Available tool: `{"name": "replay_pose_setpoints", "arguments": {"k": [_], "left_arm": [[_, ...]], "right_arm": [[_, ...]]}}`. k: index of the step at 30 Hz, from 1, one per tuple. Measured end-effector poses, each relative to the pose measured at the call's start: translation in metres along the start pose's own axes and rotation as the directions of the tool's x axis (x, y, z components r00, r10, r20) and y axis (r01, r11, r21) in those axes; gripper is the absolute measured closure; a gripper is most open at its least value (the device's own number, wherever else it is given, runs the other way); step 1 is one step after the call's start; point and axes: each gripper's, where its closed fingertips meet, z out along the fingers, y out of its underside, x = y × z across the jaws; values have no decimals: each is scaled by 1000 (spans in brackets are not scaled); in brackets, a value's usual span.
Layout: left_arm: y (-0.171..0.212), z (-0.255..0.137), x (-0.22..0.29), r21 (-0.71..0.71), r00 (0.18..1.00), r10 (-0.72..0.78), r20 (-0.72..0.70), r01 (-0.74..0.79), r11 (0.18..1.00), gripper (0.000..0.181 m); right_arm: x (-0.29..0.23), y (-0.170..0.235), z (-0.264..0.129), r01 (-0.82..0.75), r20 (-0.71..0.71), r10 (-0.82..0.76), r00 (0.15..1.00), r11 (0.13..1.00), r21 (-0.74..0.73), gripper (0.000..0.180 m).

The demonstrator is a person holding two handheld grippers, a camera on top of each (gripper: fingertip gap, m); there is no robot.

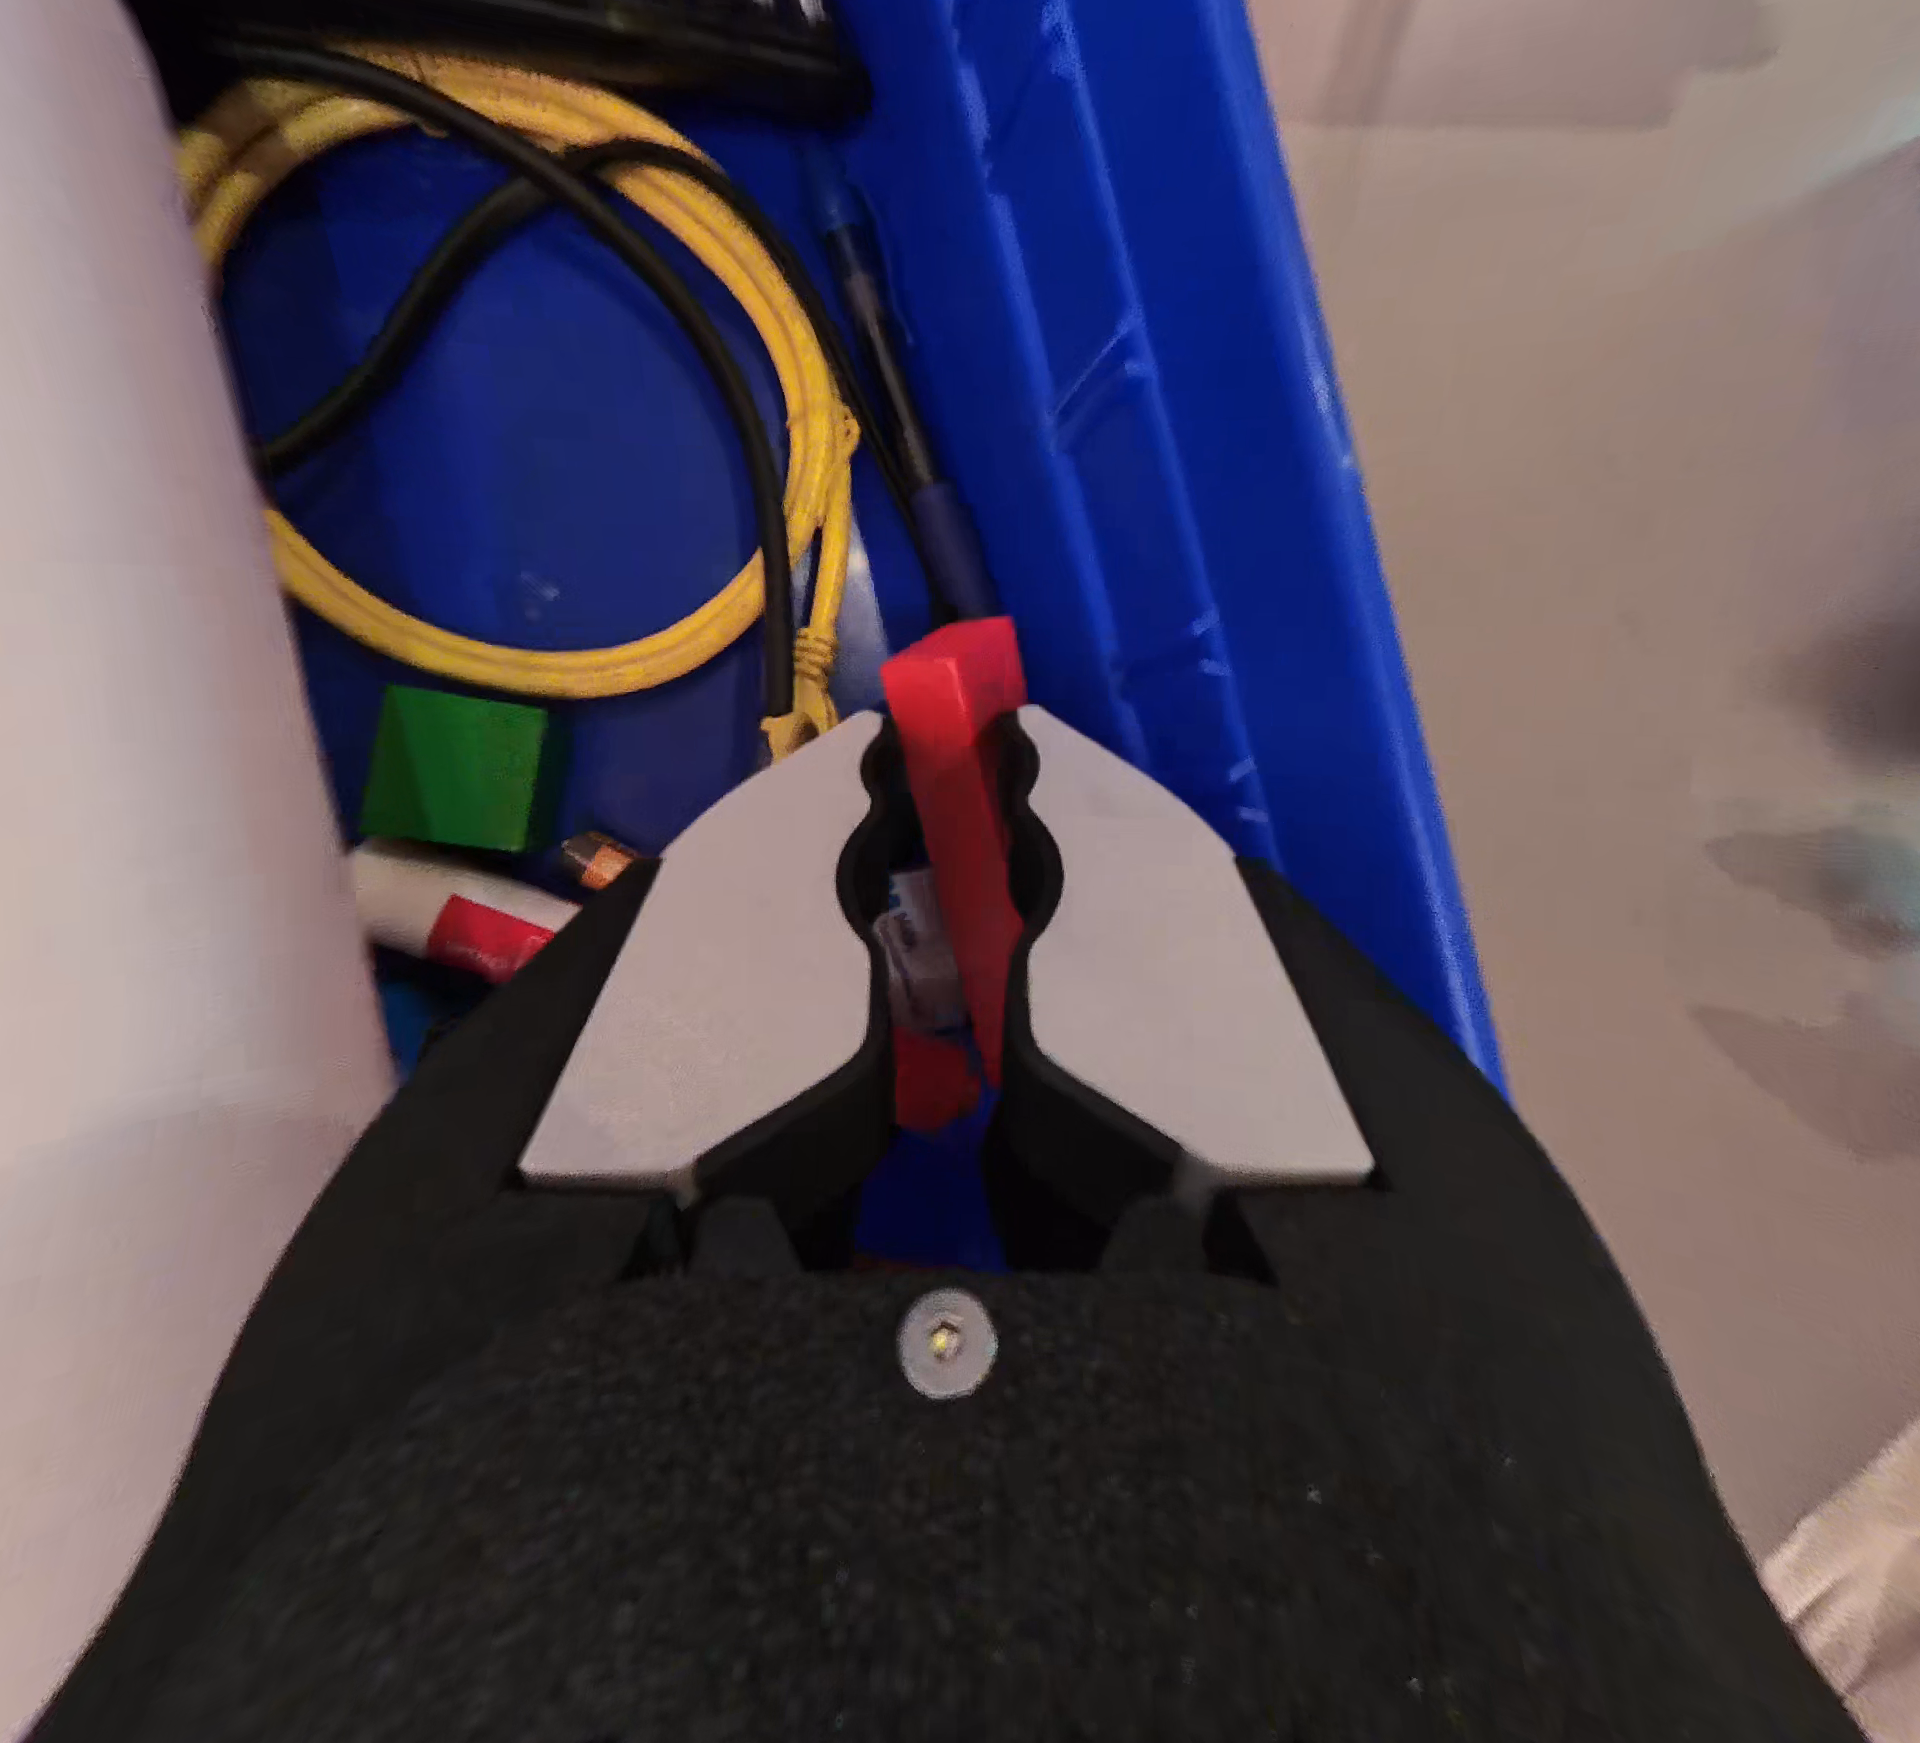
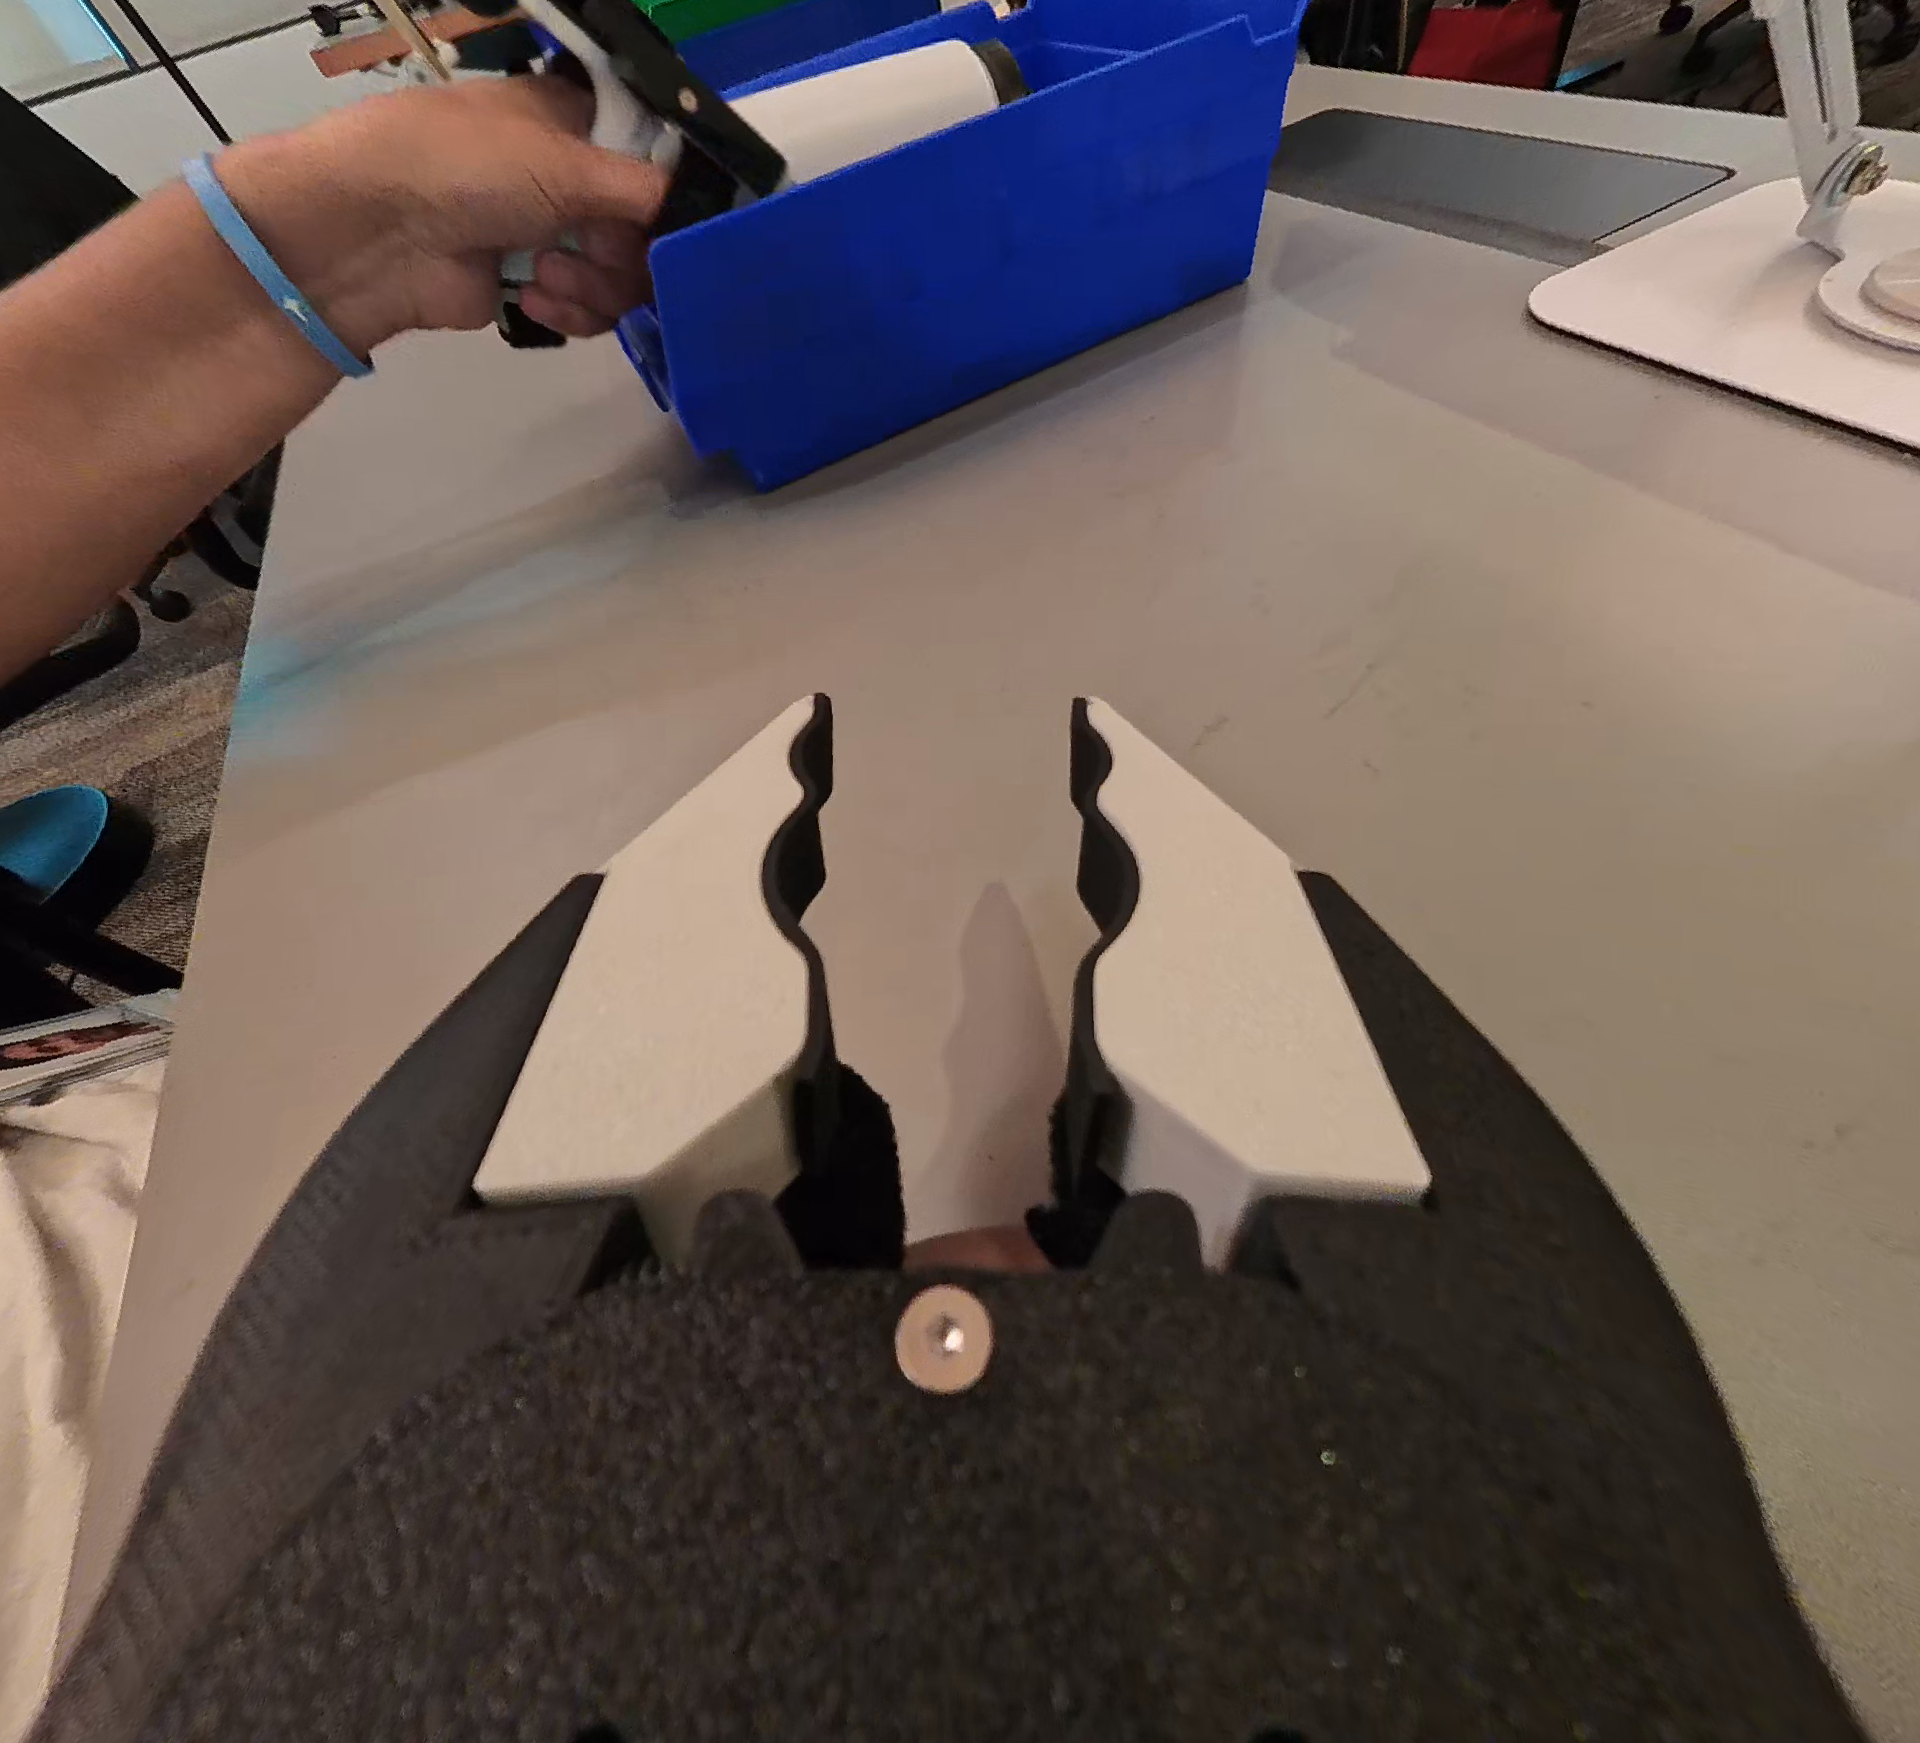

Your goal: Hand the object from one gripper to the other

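My left hand-held gripper (image 1: pixel 951 758) pinches the red block (image 1: pixel 961 820) over the blue bin (image 1: pixel 1091 343), ready to pass. My right hand-held gripper (image 2: pixel 951 727) waits wide above the bench (image 2: pixel 1351 654), receiving next.

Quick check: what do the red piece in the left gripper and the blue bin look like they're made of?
Red piece: probably hard plastic or painted wood, judging by its flat faces, sharp edges and even matte colour; blur leaves it open. Blue bin: moulded plastic, shown by its uniform colour, slight sheen and ribbed walls.
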Motion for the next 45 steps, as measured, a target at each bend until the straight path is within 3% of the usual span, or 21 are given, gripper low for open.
{"name": "replay_pose_setpoints", "arguments": {"k": [5, 9, 13, 15, 17, 21, 23, 24, 29, 32, 34, 36, 38, 45], "left_arm": [[-41, -58, 7, 222, 995, 25, -92, -5, 975, 164], [-61, -108, 51, 423, 953, 148, -265, -23, 906, 164], [-34, -131, 146, 544, 779, 371, -505, -45, 838, 164], [-15, -127, 186, 529, 702, 399, -589, -38, 848, 164], [1, -117, 215, 511, 648, 417, -637, -50, 858, 164], [18, -95, 252, 480, 589, 416, -692, -55, 876, 165], [22, -85, 261, 485, 597, 437, -673, -90, 870, 165], [24, -81, 264, 486, 600, 449, -662, -112, 867, 164], [34, -67, 259, 496, 636, 496, -591, -197, 845, 164], [35, -52, 243, 528, 720, 519, -460, -247, 812, 154], [36, -38, 227, 527, 792, 515, -328, -299, 796, 149], [38, -28, 214, 511, 830, 518, -209, -359, 781, 145], [38, -20, 206, 476, 856, 502, -120, -394, 786, 140], [45, -19, 230, 466, 842, 506, -189, -376, 801, 128]], "right_arm": [[1, -2, -1, -22, 7, 22, 1000, 1000, 14, 134], [-9, -21, 1, -117, 87, 107, 990, 987, 111, 134], [-39, -53, 11, -152, 296, 98, 950, 975, 165, 132], [-66, -70, 9, -189, 453, 88, 887, 965, 182, 129], [-78, -78, 6, -220, 518, 95, 850, 958, 185, 129], [-88, -62, 3, -142, 500, 44, 865, 977, 160, 133], [-90, -57, 2, -120, 497, 30, 867, 982, 149, 159], [-86, -54, 3, -103, 476, 25, 879, 985, 138, 162], [-71, -36, 6, -57, 409, 22, 912, 996, 73, 165], [-41, -26, 10, 88, 203, -94, 975, 995, 41, 165], [-9, -19, 9, 243, -18, -243, 970, 970, -27, 165], [16, -17, 3, 422, -199, -438, 876, 898, -123, 165], [30, -17, -2, 573, -308, -620, 721, 784, -237, 165], [12, -41, 2, 820, -410, -877, 249, 417, -394, 165]]}}
